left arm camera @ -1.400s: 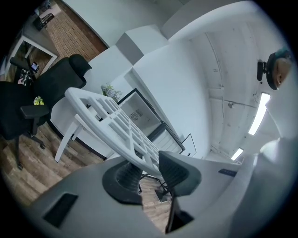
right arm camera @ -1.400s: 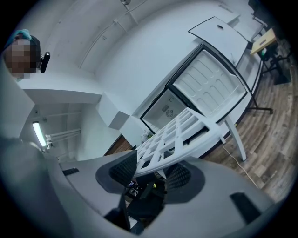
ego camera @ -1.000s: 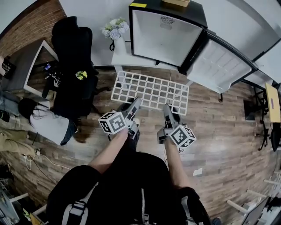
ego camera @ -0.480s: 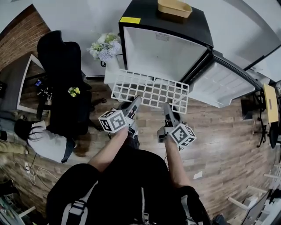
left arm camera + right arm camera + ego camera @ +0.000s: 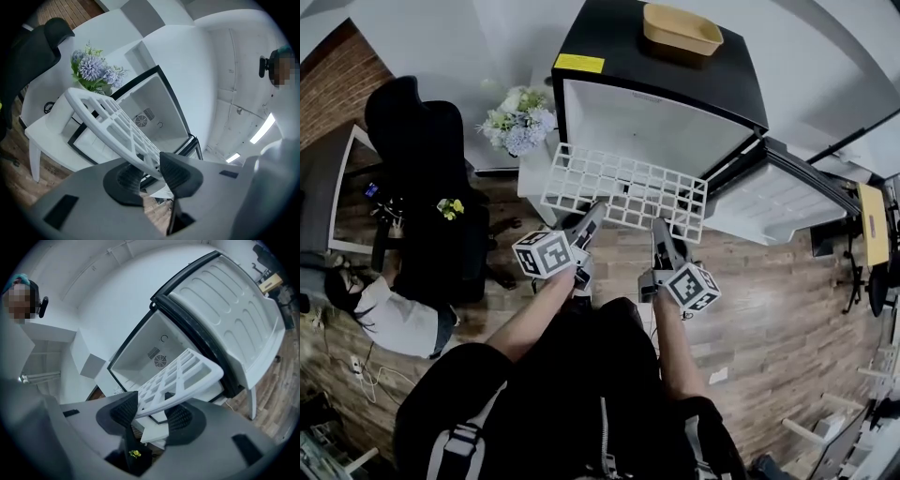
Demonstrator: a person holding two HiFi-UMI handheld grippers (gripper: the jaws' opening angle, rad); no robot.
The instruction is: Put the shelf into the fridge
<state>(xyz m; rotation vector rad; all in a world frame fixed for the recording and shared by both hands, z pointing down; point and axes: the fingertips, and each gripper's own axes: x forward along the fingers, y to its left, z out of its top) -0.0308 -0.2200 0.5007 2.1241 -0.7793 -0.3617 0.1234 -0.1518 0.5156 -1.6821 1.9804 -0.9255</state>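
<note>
A white grid shelf [image 5: 623, 189] hangs in the air in front of the open black fridge [image 5: 652, 127], its far edge close to the fridge's white interior. My left gripper [image 5: 594, 212] is shut on the shelf's near edge at the left, and my right gripper [image 5: 657, 225] is shut on the same edge further right. In the left gripper view the shelf [image 5: 110, 124] runs from the jaws toward the fridge opening [image 5: 145, 112]. In the right gripper view the shelf [image 5: 180, 376] points at the fridge interior [image 5: 157, 350], beside the open door [image 5: 234, 315].
The fridge door [image 5: 778, 202] stands open to the right. A yellow basket [image 5: 680, 30] sits on top of the fridge. A flower bunch [image 5: 517, 120] stands on a small white table at the left, next to a black office chair [image 5: 427, 178]. A person [image 5: 380, 309] crouches at the far left.
Both grippers have carried the shelf forward and closer to the fridge opening. The fridge now looms larger and the shelf's far edge overlaps its front.
</note>
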